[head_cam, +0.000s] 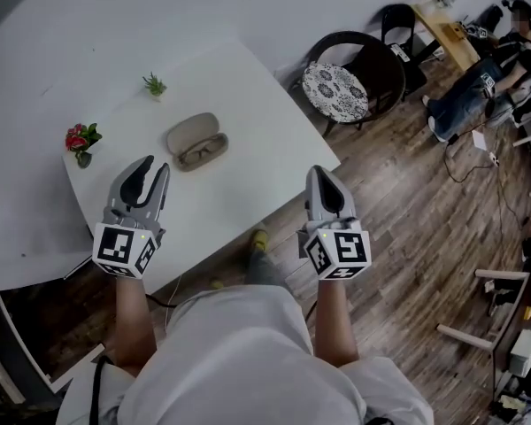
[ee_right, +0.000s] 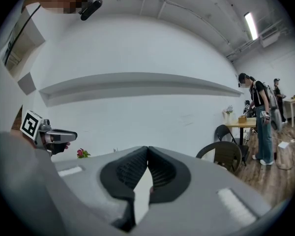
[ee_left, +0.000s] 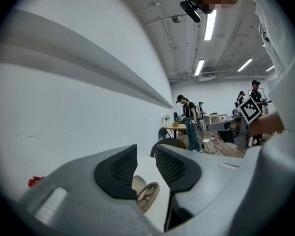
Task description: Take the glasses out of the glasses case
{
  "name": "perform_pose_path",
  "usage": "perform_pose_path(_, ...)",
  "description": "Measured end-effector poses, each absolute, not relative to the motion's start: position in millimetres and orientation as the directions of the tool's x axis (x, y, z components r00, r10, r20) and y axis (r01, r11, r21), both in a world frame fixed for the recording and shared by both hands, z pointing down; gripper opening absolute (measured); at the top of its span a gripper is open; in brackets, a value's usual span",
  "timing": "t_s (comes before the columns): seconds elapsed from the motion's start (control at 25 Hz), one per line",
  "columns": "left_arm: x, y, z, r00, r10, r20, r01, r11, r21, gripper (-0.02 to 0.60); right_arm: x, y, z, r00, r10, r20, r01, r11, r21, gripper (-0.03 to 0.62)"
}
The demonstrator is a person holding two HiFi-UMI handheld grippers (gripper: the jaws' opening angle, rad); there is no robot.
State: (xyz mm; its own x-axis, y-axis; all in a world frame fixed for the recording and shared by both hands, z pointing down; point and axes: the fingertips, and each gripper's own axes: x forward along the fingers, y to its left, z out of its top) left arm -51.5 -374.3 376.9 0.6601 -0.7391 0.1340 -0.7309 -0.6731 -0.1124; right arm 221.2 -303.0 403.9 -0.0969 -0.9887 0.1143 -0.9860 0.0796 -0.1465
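An open beige glasses case lies on the white table, with the glasses resting in its nearer half. My left gripper hovers over the table, below and left of the case, with its jaws apart and nothing between them. In the left gripper view the case and glasses show through the gap of that gripper. My right gripper hangs off the table's right edge, jaws closed on nothing. Its tips touch in the right gripper view.
A red flower and a small green plant stand on the table's far left. A dark chair with a patterned cushion sits beyond the table's right corner on the wood floor. People sit and stand at the far right.
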Motion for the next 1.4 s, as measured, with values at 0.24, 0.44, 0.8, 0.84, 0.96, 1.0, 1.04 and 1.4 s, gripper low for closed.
perform_pose_path(0.24, -24.4, -399.7, 384.6, 0.634, -0.754, 0.172, -0.742, -0.656, -0.138, 0.11, 245.3, -338.1, 410.1, -0.13, -0.983, 0.129, -0.981, 0.109, -0.159, 0.003)
perform_pose_path(0.44, -8.2, -415.5, 390.7, 0.604, -0.771, 0.202, -0.756, -0.635, -0.159, 0.11, 260.1, -365.6, 415.3, -0.174, -0.975, 0.137, -0.974, 0.15, -0.173, 0.003)
perform_pose_path(0.8, 8.5, -437.5, 400.6, 0.562, -0.788, 0.25, -0.759, -0.612, -0.223, 0.11, 276.1, -403.7, 427.6, -0.236, -0.961, 0.144, -0.958, 0.206, -0.2, 0.003)
perform_pose_path(0.84, 9.4, -438.6, 402.8, 0.561, -0.787, 0.257, -0.757, -0.613, -0.225, 0.11, 276.2, -406.5, 429.3, -0.241, -0.959, 0.148, -0.957, 0.21, -0.202, 0.003)
perform_pose_path(0.96, 9.5, -439.0, 409.4, 0.558, -0.783, 0.275, -0.755, -0.617, -0.224, 0.11, 273.6, -412.9, 433.8, -0.259, -0.953, 0.159, -0.953, 0.226, -0.201, 0.003)
perform_pose_path(1.0, 8.5, -439.3, 411.8, 0.556, -0.783, 0.281, -0.755, -0.616, -0.223, 0.11, 272.1, -415.3, 435.4, -0.265, -0.95, 0.162, -0.952, 0.231, -0.202, 0.003)
perform_pose_path(1.04, 7.5, -440.0, 414.2, 0.553, -0.782, 0.286, -0.755, -0.616, -0.223, 0.11, 270.6, -418.1, 436.9, -0.271, -0.948, 0.165, -0.95, 0.236, -0.202, 0.003)
perform_pose_path(1.4, -0.3, -453.8, 440.8, 0.577, -0.747, 0.331, -0.736, -0.651, -0.188, 0.11, 253.5, -435.1, 449.5, -0.292, -0.938, 0.187, -0.947, 0.256, -0.195, 0.003)
